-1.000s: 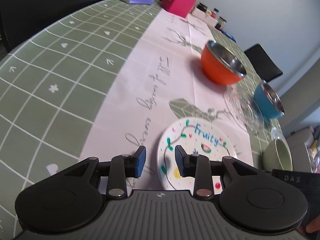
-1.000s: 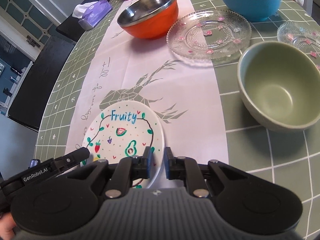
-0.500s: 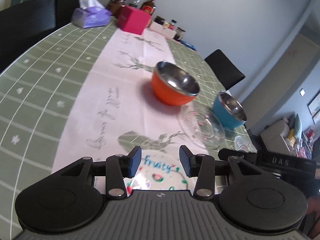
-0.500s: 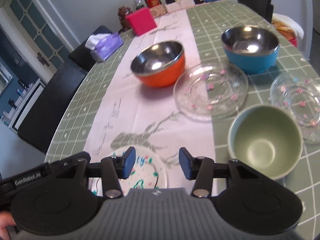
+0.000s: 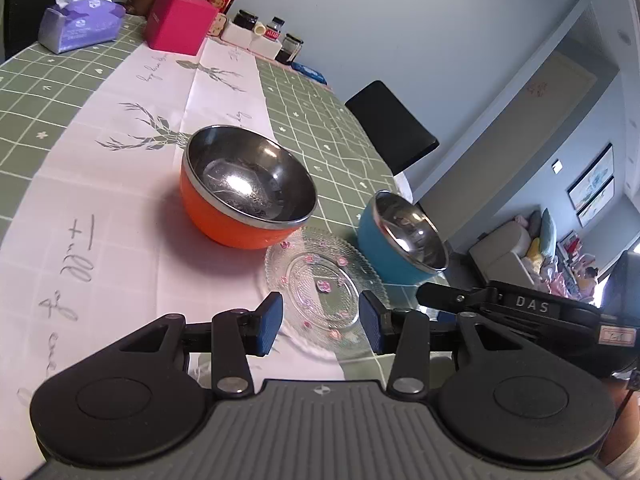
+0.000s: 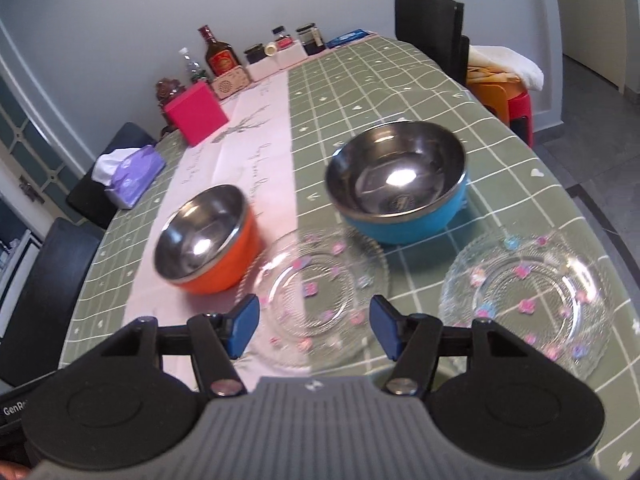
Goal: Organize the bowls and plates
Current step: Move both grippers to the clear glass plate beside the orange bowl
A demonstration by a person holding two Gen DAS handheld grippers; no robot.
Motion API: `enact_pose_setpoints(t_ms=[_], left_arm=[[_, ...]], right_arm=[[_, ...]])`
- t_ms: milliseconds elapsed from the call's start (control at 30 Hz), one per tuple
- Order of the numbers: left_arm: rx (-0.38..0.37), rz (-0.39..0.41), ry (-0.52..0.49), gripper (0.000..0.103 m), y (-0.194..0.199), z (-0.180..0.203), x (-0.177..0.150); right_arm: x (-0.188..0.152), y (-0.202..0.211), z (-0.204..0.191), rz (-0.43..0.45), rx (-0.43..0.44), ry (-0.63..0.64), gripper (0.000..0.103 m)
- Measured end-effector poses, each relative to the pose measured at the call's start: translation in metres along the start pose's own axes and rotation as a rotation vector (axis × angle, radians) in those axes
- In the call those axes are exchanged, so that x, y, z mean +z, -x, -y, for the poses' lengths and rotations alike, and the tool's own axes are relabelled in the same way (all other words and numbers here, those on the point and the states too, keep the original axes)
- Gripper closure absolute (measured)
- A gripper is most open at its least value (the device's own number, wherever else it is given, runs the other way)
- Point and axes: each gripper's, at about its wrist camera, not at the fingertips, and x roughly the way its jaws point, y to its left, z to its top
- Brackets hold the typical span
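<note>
An orange steel-lined bowl (image 5: 246, 194) (image 6: 206, 238) sits on the pink runner. A clear glass plate with pink flowers (image 5: 324, 292) (image 6: 316, 296) lies just right of it. A blue steel-lined bowl (image 5: 402, 240) (image 6: 400, 184) stands behind the plate. A second glass plate (image 6: 528, 296) lies at the right. My left gripper (image 5: 320, 326) is open and empty, above the near edge of the first glass plate. My right gripper (image 6: 314, 330) is open and empty over the same plate; its body also shows in the left wrist view (image 5: 520, 308).
A pink box (image 5: 180, 22) (image 6: 196, 118), a purple tissue pack (image 5: 80, 26) (image 6: 130, 174), bottles and jars (image 6: 276, 50) stand at the table's far end. Black chairs (image 5: 390, 128) (image 6: 430, 20) stand around the green checked tablecloth (image 6: 400, 80).
Both grippers have lifted away from the painted "Fruity" plate, opened wide and moved forward over the glass plate. The painted plate and the green bowl have left both views.
</note>
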Motion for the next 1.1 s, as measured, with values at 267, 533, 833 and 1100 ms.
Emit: enact_pose_setpoints(t_ms=[267,533,833,1100], left_arm=[[0.016,-0.069,0.000,0.052,-0.044,-0.017,0.008],[-0.009,-0.097,0.037,0.052,-0.068,-0.024,0.012],[-0.010,-0.111,0.075,0.066,-0.077,-0.038,0.015],[-0.019,-0.114,0.074,0.072,-0.081,-0.040,0.017]], right_arm=[[0.013,-0.041,0.025,-0.109,-0.045,-0.069,0.049],[0.016,-0.062,0.036,-0.168,-0.056,-0.107,0.056],[0.022,-0.073,0.049,-0.173,-0.038,-0.154,0.065],[0.019,-0.076,0.047,-0.182,-0.026,-0.158,0.087]])
